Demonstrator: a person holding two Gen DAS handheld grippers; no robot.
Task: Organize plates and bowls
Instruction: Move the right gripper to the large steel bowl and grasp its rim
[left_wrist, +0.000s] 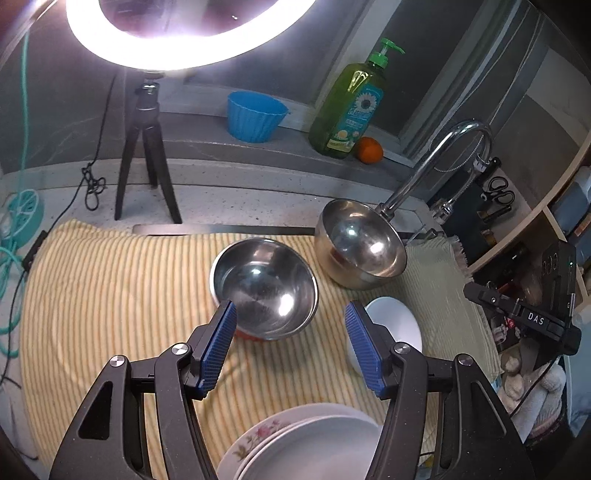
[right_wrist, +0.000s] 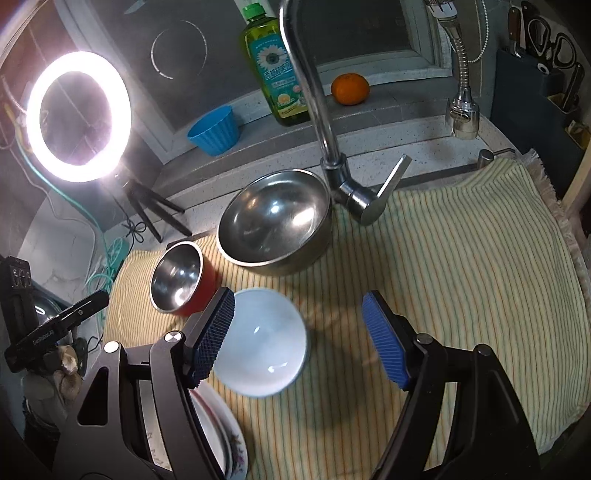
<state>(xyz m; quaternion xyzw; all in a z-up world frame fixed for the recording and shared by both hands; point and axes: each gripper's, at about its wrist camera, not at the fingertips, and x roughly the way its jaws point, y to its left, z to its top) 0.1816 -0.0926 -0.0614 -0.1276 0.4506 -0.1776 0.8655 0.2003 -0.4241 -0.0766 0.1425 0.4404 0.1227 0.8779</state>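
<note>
- Our left gripper (left_wrist: 290, 345) hovers with its jaws spread wide and nothing between them, above the striped towel (left_wrist: 110, 295).
- Our right gripper (right_wrist: 299, 338) is likewise spread and holds nothing.
- The small steel bowl (left_wrist: 264, 288) sits mid-towel, the big steel bowl (left_wrist: 360, 243) by the faucet (left_wrist: 436, 166), and the white bowl (right_wrist: 262, 358) nearby.
- Stacked plates (left_wrist: 306, 443) lie at the towel's near edge.

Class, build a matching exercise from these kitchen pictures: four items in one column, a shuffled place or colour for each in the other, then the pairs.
Items:
1. large steel bowl
2. white bowl
3. orange
4. fluted cup

Descriptions:
A. blue
B. on the ledge, right of the soap bottle
C. beside the faucet base
D. on the striped cloth, nearest the right claw

Pairs: 1-C, 2-D, 3-B, 4-A
</note>
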